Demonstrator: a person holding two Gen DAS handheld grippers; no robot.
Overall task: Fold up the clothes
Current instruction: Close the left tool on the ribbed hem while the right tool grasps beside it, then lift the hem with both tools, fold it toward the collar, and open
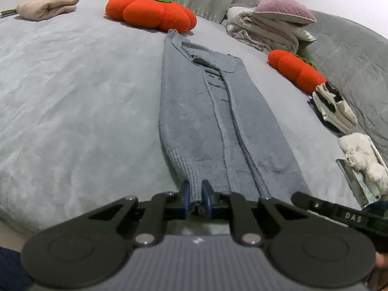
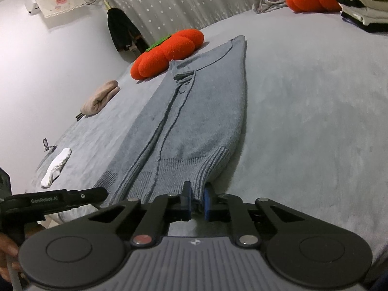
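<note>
A blue-grey knitted sweater lies lengthwise on the grey bed, its sides folded in to a narrow strip, collar at the far end. My left gripper is shut on the ribbed hem at its left corner. In the right wrist view the same sweater stretches away from me, and my right gripper is shut on the hem's right corner. The other gripper's black arm shows at the lower left there, and in the left wrist view the right gripper's arm shows at the lower right.
Two orange pumpkin cushions sit near the collar and at the right. A beige folded garment lies far left, a white sock near the left edge. Folded piles and bedding stand at the right.
</note>
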